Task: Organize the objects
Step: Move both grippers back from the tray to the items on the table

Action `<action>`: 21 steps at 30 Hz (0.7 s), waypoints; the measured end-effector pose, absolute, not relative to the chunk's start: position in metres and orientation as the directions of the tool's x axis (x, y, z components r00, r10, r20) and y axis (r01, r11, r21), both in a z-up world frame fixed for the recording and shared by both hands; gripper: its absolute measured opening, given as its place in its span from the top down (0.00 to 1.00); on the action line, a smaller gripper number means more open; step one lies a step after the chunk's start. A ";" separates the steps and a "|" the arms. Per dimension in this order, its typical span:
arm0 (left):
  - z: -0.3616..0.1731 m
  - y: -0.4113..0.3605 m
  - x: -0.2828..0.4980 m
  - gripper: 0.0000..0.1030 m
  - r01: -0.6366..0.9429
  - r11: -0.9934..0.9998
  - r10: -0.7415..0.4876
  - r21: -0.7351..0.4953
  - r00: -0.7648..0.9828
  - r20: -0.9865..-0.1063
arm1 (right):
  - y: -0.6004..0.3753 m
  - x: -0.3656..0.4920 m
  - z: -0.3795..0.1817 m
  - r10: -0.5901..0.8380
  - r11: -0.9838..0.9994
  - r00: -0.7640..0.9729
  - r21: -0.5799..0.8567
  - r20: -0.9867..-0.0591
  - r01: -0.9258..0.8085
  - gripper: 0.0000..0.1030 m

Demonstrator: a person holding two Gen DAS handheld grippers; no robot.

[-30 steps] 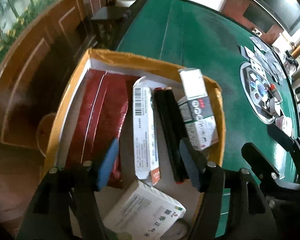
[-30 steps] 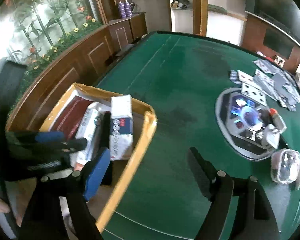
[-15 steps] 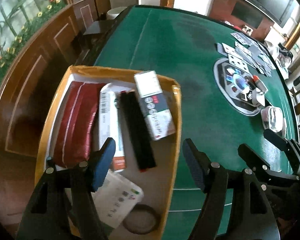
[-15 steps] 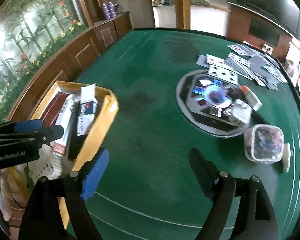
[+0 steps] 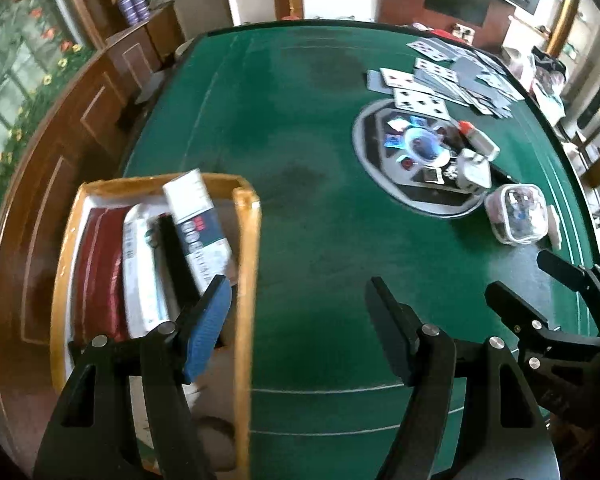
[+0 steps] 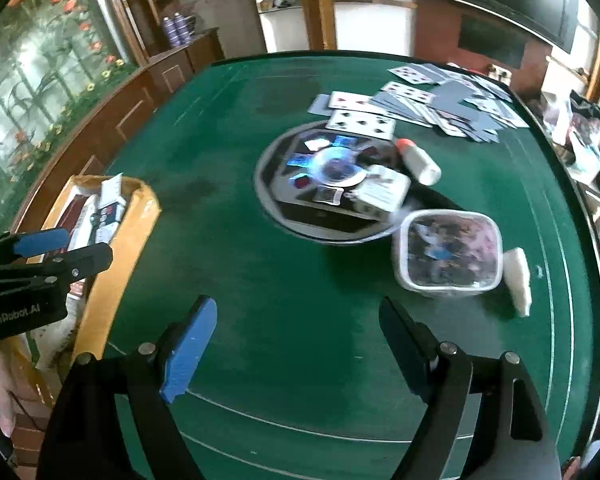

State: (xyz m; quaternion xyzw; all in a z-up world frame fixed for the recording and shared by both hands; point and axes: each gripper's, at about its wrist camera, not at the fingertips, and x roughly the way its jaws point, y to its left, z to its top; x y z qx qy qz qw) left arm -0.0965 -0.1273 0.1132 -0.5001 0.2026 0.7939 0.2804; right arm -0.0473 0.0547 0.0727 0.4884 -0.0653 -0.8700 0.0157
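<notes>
A yellow-rimmed cardboard box (image 5: 247,264) at the green table's left edge holds a red packet (image 5: 100,264), white medicine boxes (image 5: 198,232) and a black bar. My left gripper (image 5: 296,320) is open and empty, over the box's right wall. My right gripper (image 6: 296,340) is open and empty above bare felt. On the round dark centre plate (image 6: 296,216) lie a white box (image 6: 382,194) and a white bottle with a red cap (image 6: 418,162). A clear lidded container (image 6: 450,254) stands beside the plate, with a white bar (image 6: 518,280) to its right. The box also shows in the right wrist view (image 6: 116,256).
Playing cards (image 6: 420,110) are spread at the table's far right. A wooden panelled wall (image 5: 72,128) runs along the left. The other gripper shows at the right edge of the left wrist view (image 5: 560,304) and at the left edge of the right wrist view (image 6: 40,256).
Both grippers have pulled back and swung right, away from the box toward the table's middle. The box has slid leftward in both views. Both stay open and empty.
</notes>
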 end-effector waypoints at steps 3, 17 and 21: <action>0.115 -0.110 -0.089 0.32 -0.665 -0.746 0.253 0.040 -0.339 -0.906 | 0.073 -0.043 0.073 -0.081 -0.989 -0.525 0.134 -0.847 -0.064 0.19; 0.113 -0.026 -0.048 0.32 -0.773 -0.631 0.284 0.064 -0.307 -0.908 | 0.163 -0.019 0.071 -0.012 -0.965 -0.541 0.153 -0.841 -0.215 0.19; 0.096 -0.003 -0.046 0.32 -0.808 -0.588 0.280 0.049 -0.260 -0.924 | 0.191 -0.010 0.068 0.013 -0.949 -0.537 0.158 -0.844 -0.272 0.19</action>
